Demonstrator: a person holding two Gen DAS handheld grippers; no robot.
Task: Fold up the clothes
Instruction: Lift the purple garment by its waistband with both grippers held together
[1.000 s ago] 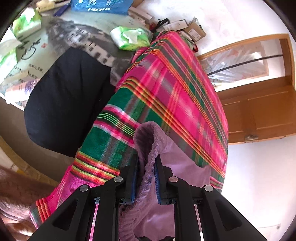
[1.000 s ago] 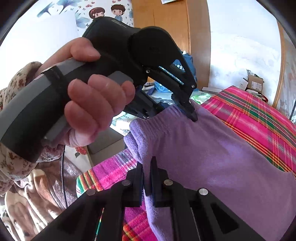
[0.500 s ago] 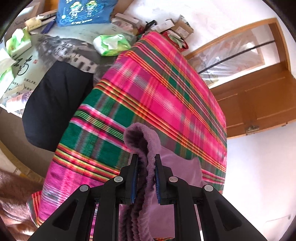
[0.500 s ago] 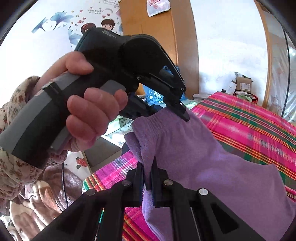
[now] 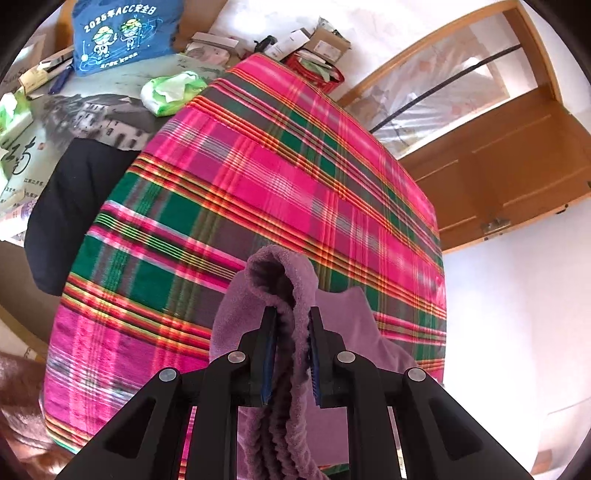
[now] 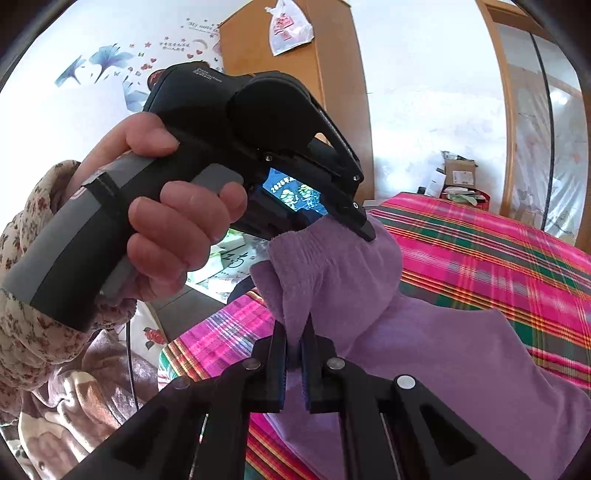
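Hanging between two handheld tools, a lilac fleece garment (image 6: 424,354) with a ribbed, gathered edge is lifted above a pink-and-green plaid blanket (image 5: 258,192), its lower part trailing onto the cloth. The left gripper (image 5: 291,354) is nearly closed, pinching the bunched band, which loops up over its jaws. The right gripper (image 6: 293,354) is clamped tight on a thinner fold nearby. Only the right-hand camera shows the person's left hand (image 6: 173,229), in a floral sleeve, wrapped round the other tool's handle; only the left-hand camera shows a black garment (image 5: 70,206) and blue bag (image 5: 122,33) on the far desk (image 5: 99,110).
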